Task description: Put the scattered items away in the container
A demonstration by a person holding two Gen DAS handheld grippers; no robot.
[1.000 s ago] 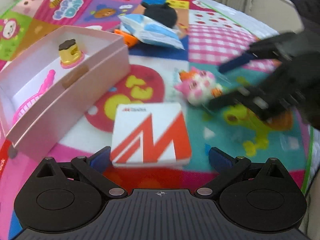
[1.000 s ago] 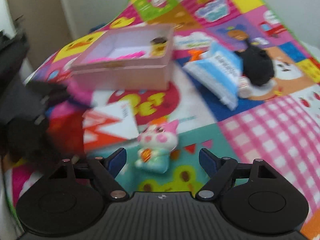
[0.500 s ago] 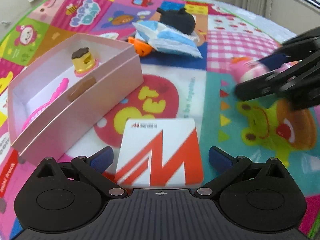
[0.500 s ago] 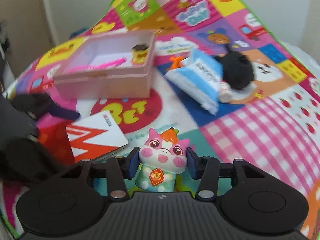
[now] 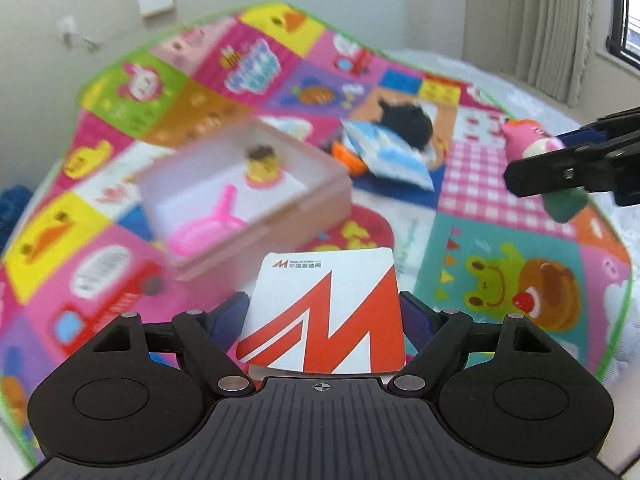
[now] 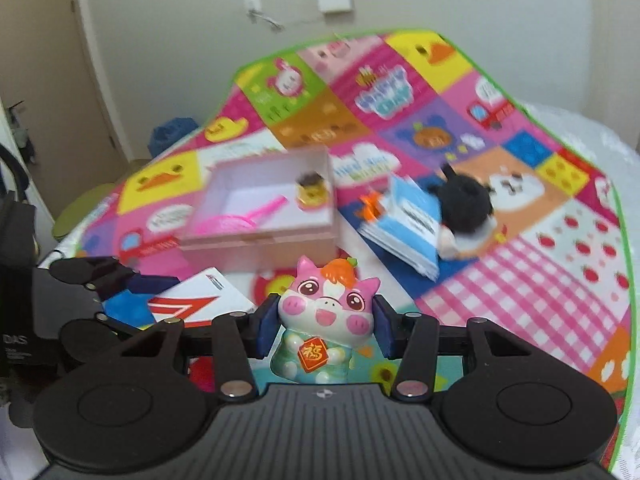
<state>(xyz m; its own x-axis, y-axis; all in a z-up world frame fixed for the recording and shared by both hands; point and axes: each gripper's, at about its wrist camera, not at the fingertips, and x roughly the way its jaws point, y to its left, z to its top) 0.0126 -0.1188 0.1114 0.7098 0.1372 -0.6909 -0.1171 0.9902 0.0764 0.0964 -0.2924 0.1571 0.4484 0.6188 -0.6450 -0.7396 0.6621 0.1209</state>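
Both claws have just closed and lifted: left claw (image 5: 322, 316) grips the card (image 5: 326, 316), right claw (image 6: 322, 330) the pig toy (image 6: 326, 320); the pink box (image 6: 264, 208), upper centre, probably comes next.

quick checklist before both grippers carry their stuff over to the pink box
1. Left gripper grip: its jaws have just been closing and now clamp the white and red card box by its side edges: ok.
2. Right gripper grip: jaws shut on the pig figurine, pressing on both sides of its head: ok.
3. Both items lifted off the play mat: ok.
4. Room in the pink box: only a pudding toy and a pink scoop inside, bare floor between them: ok.
5. Space for both grippers over the box at once: cannot tell.
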